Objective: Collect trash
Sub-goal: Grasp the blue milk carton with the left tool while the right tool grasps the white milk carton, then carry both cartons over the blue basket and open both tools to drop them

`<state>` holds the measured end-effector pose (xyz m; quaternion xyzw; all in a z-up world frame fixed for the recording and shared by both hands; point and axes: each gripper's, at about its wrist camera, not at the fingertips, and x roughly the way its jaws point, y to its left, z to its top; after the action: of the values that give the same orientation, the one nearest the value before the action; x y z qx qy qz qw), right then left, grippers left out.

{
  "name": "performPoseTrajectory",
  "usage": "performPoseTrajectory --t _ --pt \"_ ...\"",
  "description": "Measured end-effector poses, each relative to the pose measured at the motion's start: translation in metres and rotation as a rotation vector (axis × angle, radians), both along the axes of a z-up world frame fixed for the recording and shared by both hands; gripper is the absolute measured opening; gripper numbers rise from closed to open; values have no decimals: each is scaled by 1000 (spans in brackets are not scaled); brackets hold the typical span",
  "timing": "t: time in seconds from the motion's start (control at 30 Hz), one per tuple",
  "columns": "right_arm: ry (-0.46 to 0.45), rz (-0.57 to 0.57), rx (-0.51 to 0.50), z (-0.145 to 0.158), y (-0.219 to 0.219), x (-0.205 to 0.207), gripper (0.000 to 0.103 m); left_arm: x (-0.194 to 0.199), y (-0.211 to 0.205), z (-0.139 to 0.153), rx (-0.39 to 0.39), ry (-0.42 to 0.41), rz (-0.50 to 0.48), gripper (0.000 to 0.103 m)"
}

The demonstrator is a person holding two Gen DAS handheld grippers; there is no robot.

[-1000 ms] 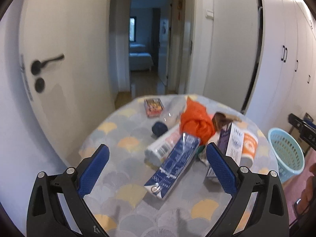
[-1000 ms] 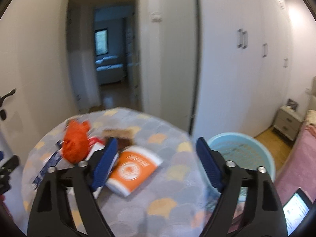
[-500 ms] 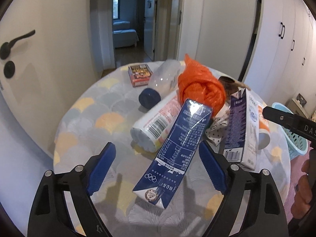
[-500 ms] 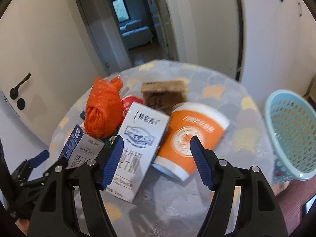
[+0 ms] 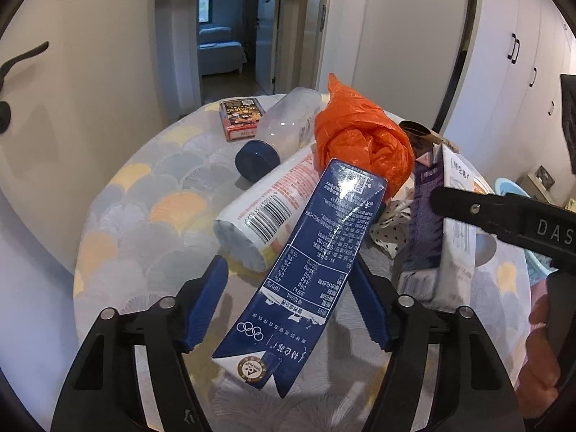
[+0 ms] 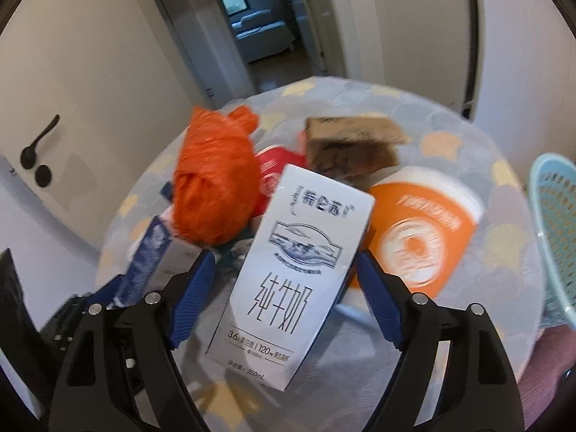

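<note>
Left wrist view first: the left tongs (image 5: 288,306) are spread wide, blue pads either side of the dark blue milk carton (image 5: 309,270), which runs from 6 o'clock up toward centre. A gap shows at the left pad; at the right pad I cannot tell whether there is contact. Nothing is gripped. The round tabletop (image 5: 144,216), with its fan-pattern cloth, carries the whole heap. At 11 o'clock of the pile lies a small red box (image 5: 240,117), beside it a clear bottle with a dark blue cap (image 5: 277,133) on its side. Under the carton's upper left edge lies a white cylinder with a barcode (image 5: 262,212). Just past the carton's far end sits the knotted orange plastic bag (image 5: 363,144). At 3 o'clock, a purple-and-white milk carton (image 5: 439,226), partly covered by the black arm of the other tool.

Over to the right wrist view: the right tongs (image 6: 284,306) are also wide open, straddling the white milk carton (image 6: 291,277) at centre, gaps visible on both sides, holding nothing. At 10 o'clock, the orange bag again, and the blue carton down at 9 o'clock. At 12 o'clock lies a brown cardboard piece (image 6: 352,144), with a red cup (image 6: 277,172) peeking out left of it. At 2 o'clock, an orange-and-white paper cup (image 6: 421,230) on its side, touching the white carton's right edge. Far out at 3 o'clock, off the tabletop rim, stands the light blue basket (image 6: 554,237).
</note>
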<state>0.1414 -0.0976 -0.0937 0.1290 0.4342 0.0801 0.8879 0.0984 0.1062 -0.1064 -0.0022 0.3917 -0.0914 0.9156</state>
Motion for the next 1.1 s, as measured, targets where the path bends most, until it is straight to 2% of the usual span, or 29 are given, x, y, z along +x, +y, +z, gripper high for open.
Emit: performPoseTrajectory --t 0.1,0.33,0.47,0.6,0.77,0.83,0.9,1.1 --pt "13 -1 -14 -6 8 2 77 -1 2 -2 -17 5 1 58" --pt "-22 -8 -83 -9 20 -13 76 -9 1 -4 -22 -4 11 57" --pt "1 19 -32 -17 24 -22 65 -13 2 -4 -29 -5 16 54" --pt "40 -2 25 -26 17 -15 65 -20 9 -3 -37 -2 26 52" --pt "56 -19 23 -31 17 -11 61 -22 9 -2 -34 1 33 50" --pt "43 -15 7 -26 18 -18 60 -23 8 0 -28 0 32 45" --pt "16 -6 -6 -18 17 -28 60 -26 8 3 -44 -6 27 32" --pt "-90 -14 3 14 -1 -56 60 -40 7 25 -85 -58 17 32"
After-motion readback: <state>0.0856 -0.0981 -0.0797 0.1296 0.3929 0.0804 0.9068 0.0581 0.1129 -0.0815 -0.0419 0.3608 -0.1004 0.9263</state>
